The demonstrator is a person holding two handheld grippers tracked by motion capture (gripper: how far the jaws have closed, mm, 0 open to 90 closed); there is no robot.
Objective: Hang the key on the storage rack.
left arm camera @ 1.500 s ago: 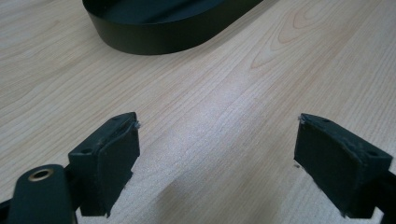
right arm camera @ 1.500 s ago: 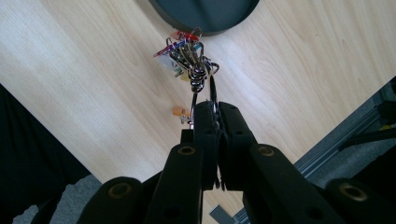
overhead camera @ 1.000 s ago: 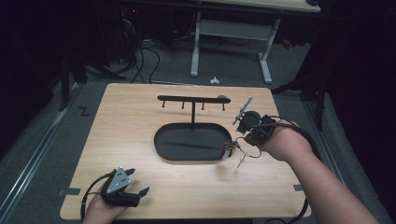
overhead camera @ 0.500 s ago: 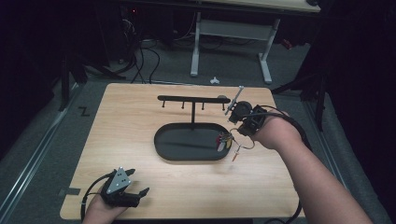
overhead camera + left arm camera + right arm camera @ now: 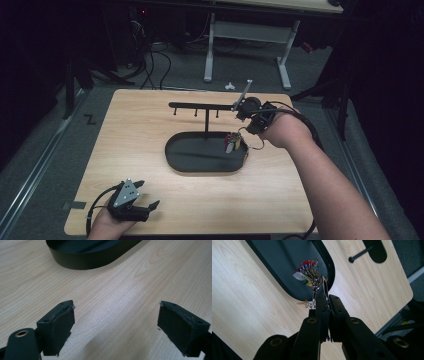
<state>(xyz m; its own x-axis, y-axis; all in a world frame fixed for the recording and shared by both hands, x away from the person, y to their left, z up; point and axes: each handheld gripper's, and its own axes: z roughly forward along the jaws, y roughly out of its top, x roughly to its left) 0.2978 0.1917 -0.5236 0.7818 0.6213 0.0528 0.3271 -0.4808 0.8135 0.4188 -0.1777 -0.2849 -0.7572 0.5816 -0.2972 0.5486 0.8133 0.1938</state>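
Observation:
A bunch of keys with coloured tags on a metal ring [image 5: 233,142] hangs over the right end of a black oval tray [image 5: 180,160]. My right gripper [image 5: 248,129] is shut on the ring, just below the right end of the rack's black bar [image 5: 200,106]. In the right gripper view the jaws [image 5: 327,298] pinch the ring, and the keys [image 5: 310,273] dangle over the tray [image 5: 282,270]. My left gripper [image 5: 148,194] rests open on the table's front left corner. Nothing lies between its pads [image 5: 116,315], and the tray wall [image 5: 92,258] is ahead.
The rack's post [image 5: 206,122] rises from the tray's far side, and short pegs hang from the bar. One peg [image 5: 359,253] appears in the right gripper view. The wooden table [image 5: 150,125] has bare wood around the tray. Desk legs and cables stand on the floor beyond.
My right gripper carried the keys left and toward the back, from beside the tray's right edge to over its right end, near the bar. The left gripper stayed put.

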